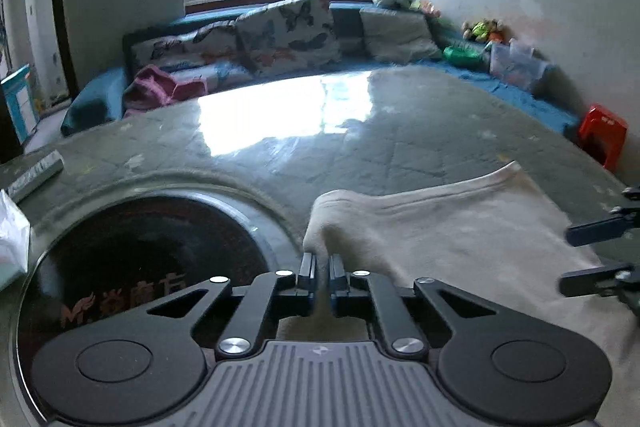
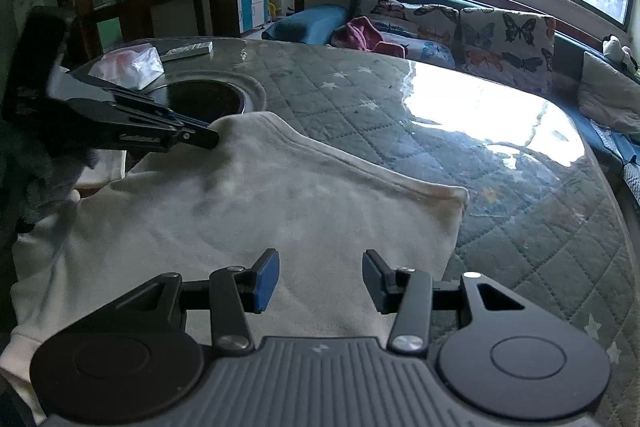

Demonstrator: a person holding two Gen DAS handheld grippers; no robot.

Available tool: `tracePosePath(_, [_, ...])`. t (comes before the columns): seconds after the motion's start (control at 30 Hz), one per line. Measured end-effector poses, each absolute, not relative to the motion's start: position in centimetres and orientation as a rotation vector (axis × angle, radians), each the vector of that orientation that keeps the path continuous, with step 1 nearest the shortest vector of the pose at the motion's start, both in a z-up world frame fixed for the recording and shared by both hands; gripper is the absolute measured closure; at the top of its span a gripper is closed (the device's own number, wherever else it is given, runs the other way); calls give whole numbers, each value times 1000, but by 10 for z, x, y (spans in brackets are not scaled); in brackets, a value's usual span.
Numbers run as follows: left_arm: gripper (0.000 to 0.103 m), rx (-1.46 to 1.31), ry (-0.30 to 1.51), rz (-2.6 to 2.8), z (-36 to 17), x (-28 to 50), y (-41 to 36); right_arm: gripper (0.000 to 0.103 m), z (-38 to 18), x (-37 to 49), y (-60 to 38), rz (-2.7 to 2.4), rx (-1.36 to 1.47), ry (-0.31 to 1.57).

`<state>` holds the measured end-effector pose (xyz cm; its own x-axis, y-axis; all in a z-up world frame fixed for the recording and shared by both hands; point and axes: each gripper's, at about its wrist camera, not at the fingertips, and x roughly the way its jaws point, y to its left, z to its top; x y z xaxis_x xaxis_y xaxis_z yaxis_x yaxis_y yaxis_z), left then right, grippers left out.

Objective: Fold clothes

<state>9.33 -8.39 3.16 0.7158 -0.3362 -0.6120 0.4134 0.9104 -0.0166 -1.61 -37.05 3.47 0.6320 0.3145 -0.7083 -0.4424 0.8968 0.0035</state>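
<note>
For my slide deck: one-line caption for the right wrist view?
Left hand-held gripper pinches a cream garment's corner; right hand-held gripper hovers open above it.

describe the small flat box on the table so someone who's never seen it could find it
Start at the round dark inset in the quilted table. Just beyond it, near the far edge, sits a crumpled white plastic bag; the box lies right beside it. It is the only thin, flat, hard-edged rectangle there.
</note>
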Motion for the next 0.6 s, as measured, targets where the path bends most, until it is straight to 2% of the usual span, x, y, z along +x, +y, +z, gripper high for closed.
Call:
tracePosePath(0.17, [96, 170, 598, -553, 39, 62, -103, 56, 30, -14, -370, 426, -172, 786])
tracePosePath(0.37, [90, 186, 611, -673, 39, 43, -117, 56, 28, -13, -371, 418, -172, 791])
tracePosePath(0.47, [77, 180, 587, -626, 43, 45, -115, 56, 28, -13, -373, 413, -174, 790])
tracePosePath(0.5, [66, 180, 595, -613, 43, 48, -115, 56, 28, -13, -374, 411, -174, 791])
tracePosePath(0.53, [61, 184, 604, -607, 42, 51, -116, 56, 28, -12, -375, 408, -174, 791])
tracePosePath(0.6, [60, 197, 625, -618, 37, 55, -118, 56, 27, -11, -376, 403, -172, 791])
